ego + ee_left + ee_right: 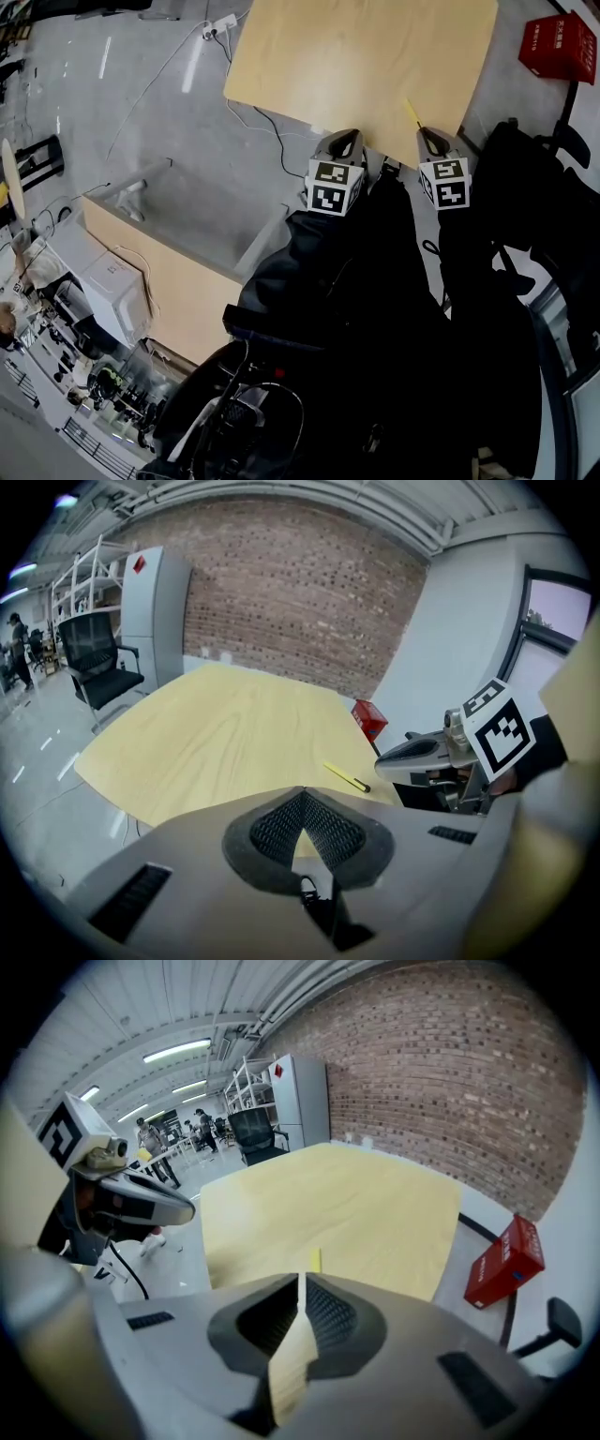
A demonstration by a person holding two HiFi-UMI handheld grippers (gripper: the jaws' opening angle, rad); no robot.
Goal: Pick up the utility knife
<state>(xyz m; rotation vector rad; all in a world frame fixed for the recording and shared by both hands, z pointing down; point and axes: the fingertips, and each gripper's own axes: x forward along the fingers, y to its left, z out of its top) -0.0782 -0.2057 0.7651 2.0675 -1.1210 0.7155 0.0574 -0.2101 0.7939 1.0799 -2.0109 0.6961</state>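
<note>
**Knife not yet gripped, both grippers closed at the table edge**

The left gripper (pixel 302 797) has its pad tips together and nothing between them. It hangs at the near edge of the table (pixel 356 56) and takes no part.

The knife (pixel 412 114) lies flat on the table close to that near edge, just ahead of the right gripper (pixel 300 1283). The right gripper's jaws leave only a thin slit and hold nothing.

Risks:
- If the right gripper goes in with its jaws this close, the tips will likely shove the knife along the table instead of straddling it.
- The knife is thin and flat, so the pads could scrape the wood and slip over it.
- It lies near the edge, so a sideways nudge could send it off.

Views:
- The head view shows the layout and a red box (pixel 558 45) on the floor far right, but no jaw gaps.
- The left gripper view shows the knife side-on with its dark end, and the right gripper's flank.
- The right gripper view shows only a yellow stub of the knife, in line with the slit.
</note>
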